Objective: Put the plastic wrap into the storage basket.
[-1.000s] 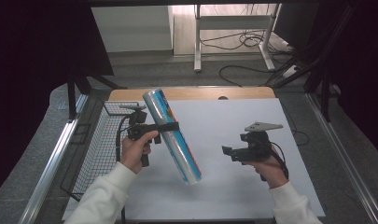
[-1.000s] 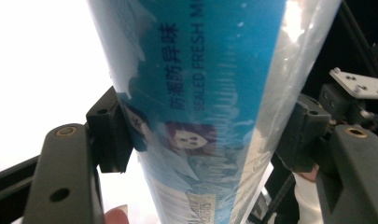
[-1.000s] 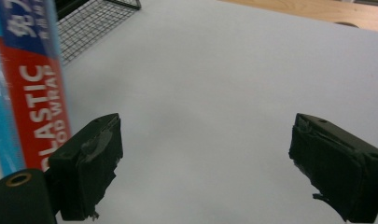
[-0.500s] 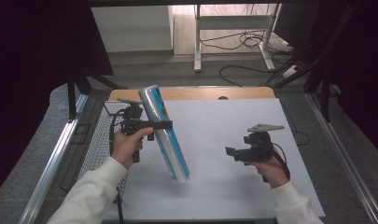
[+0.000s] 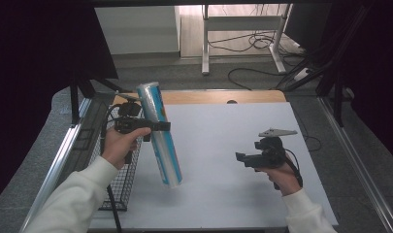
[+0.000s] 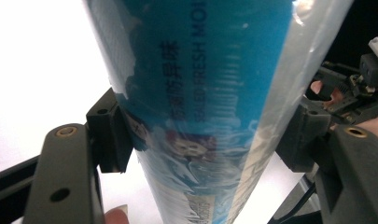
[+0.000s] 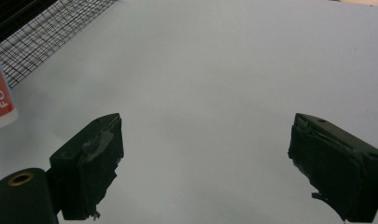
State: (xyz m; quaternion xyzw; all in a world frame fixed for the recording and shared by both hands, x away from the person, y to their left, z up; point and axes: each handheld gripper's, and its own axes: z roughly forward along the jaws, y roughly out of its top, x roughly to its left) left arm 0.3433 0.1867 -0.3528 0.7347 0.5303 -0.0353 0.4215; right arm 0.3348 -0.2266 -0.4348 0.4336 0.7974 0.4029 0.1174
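Between the jaws of our left gripper (image 5: 157,126) sits a long blue cylindrical tube wrapped in clear shiny plastic film (image 5: 160,136), and we have it clamped tight across its upper third. Its long axis runs steeply, leaning off vertical: the top end rises above and beyond the gripper, away from us, while the bottom end hangs below it, nearer to us and a little toward our right gripper (image 5: 243,158). That lower end hangs clear above the white table sheet (image 5: 223,145), not resting on it.

Up close in the left gripper view, the tube (image 6: 210,107) spans the whole gap from one black pad to the other, with both pads pressed into the film. We read a deep blue label with pale lettering running lengthwise along the body, "SEALED FRESH" among it, some Chinese characters beside that, and a small picture panel lower down. The wrap is wrinkled and throws bright glare along one side.

Beside our left hand (image 5: 117,145), on the side away from the right gripper, lies the black wire mesh basket (image 5: 117,187).

Over on the right, our other gripper hovers low above the sheet, jaws spread wide with nothing between them. From its own view, a red-and-white end (image 7: 1,95) printed "FOOD" peeks in at the left edge, well off from those jaws.
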